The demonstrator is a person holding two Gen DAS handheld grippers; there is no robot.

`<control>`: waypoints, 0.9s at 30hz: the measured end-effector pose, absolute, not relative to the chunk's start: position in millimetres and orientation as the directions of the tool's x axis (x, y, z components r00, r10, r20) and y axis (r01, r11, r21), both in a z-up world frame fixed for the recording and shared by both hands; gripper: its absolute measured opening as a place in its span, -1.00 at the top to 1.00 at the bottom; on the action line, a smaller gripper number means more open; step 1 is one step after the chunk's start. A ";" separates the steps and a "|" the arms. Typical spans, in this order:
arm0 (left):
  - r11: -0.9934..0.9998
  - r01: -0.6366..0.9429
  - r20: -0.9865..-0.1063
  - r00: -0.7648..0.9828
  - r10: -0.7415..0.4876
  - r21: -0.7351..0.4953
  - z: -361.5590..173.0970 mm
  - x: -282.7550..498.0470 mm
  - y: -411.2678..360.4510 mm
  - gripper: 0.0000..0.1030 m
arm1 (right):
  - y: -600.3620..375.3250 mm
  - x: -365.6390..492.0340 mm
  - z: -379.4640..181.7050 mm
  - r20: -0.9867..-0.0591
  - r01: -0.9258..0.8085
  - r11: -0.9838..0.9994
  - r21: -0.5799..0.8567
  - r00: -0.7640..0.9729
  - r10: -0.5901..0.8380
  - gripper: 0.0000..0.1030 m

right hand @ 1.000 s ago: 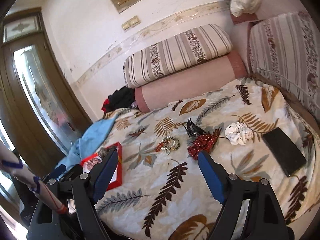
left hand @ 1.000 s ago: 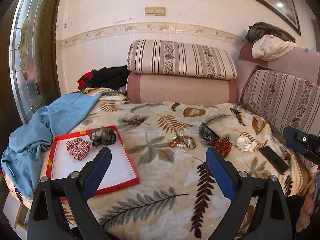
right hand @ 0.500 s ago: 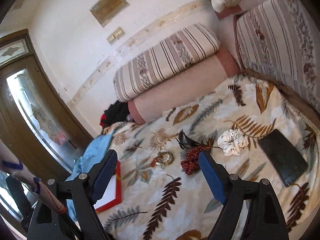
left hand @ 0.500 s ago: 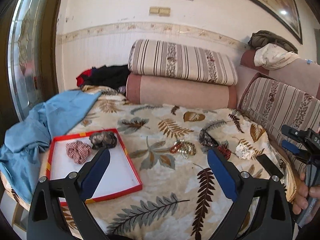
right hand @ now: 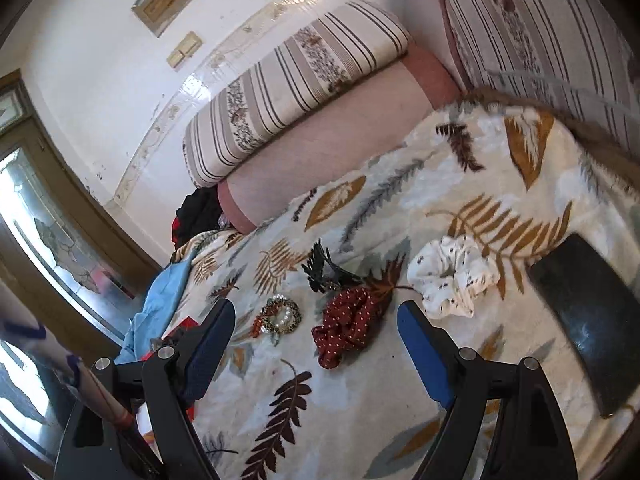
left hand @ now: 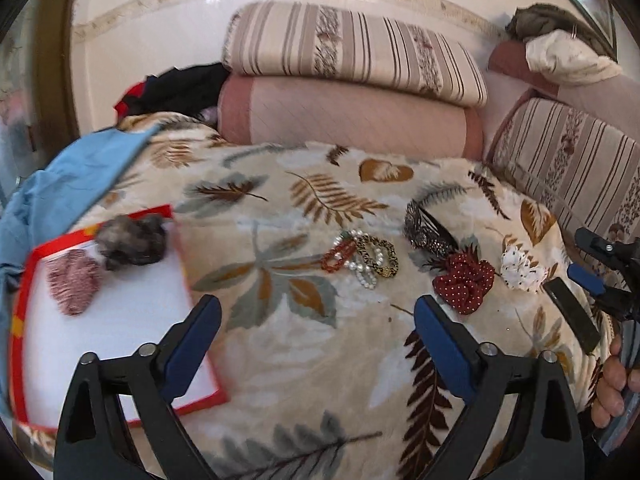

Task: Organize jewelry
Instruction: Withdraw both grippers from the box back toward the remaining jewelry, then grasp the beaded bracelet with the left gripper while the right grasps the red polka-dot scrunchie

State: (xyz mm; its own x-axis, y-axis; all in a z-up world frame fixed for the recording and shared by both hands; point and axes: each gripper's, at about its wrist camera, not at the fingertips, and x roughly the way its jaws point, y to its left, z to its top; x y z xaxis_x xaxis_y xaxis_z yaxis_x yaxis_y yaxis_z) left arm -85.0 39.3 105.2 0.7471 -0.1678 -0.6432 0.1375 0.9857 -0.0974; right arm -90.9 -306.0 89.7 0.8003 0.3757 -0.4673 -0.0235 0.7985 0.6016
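A red-rimmed white tray (left hand: 120,320) lies at the left of the leaf-print blanket (left hand: 304,352), holding a checked scrunchie (left hand: 74,280) and a dark grey one (left hand: 132,238). Further right lie a bracelet pile (left hand: 364,258) (right hand: 280,316), a dark hair clip (left hand: 426,230) (right hand: 326,272), a red dotted scrunchie (left hand: 464,280) (right hand: 348,326) and a white scrunchie (left hand: 522,270) (right hand: 454,276). My left gripper (left hand: 318,314) hovers short of the bracelets, jaws wide but closing, nothing between them. My right gripper (right hand: 316,322) is open above the red scrunchie.
A black phone (right hand: 592,320) (left hand: 572,316) lies at the right edge of the bed. Striped and pink bolsters (left hand: 348,92) line the back, a blue cloth (left hand: 68,176) drapes the left side. A hand (left hand: 612,388) holds the other gripper at far right.
Both grippers have dropped and come closer to the blanket; the bracelets and scrunchies now look larger. The right gripper's view has rolled and centred on the red scrunchie.
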 end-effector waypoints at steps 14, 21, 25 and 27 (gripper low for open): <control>0.966 0.194 -0.776 0.577 -0.255 -0.173 53.2 31.5 -5.9 -0.03 | -308.5 -90.9 84.8 -0.428 -0.086 0.723 0.685 0.756 0.495 -0.69; 0.969 0.191 -0.798 0.553 -0.239 -0.158 38.9 68.7 -27.9 0.03 | -309.4 -85.8 78.4 -0.444 -0.073 0.714 0.697 0.737 0.509 -0.69; 0.970 0.207 -0.818 0.530 -0.223 -0.130 27.2 79.4 -42.6 0.87 | -306.4 -83.3 75.8 -0.464 -0.065 0.728 0.682 0.731 0.500 -0.69; 0.969 0.215 -0.814 0.537 -0.220 -0.120 26.4 75.2 -44.8 0.86 | -306.7 -81.8 73.7 -0.480 -0.049 0.738 0.673 0.731 0.486 -0.69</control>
State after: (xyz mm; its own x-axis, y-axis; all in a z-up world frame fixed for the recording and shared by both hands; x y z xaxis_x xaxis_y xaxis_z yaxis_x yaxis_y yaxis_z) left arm 75.2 -44.8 26.4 0.5370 -0.2199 -0.8144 0.2150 0.9692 -0.1199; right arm -81.8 -306.7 73.7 0.7306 0.4859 -0.4796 -0.0494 0.7383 0.6727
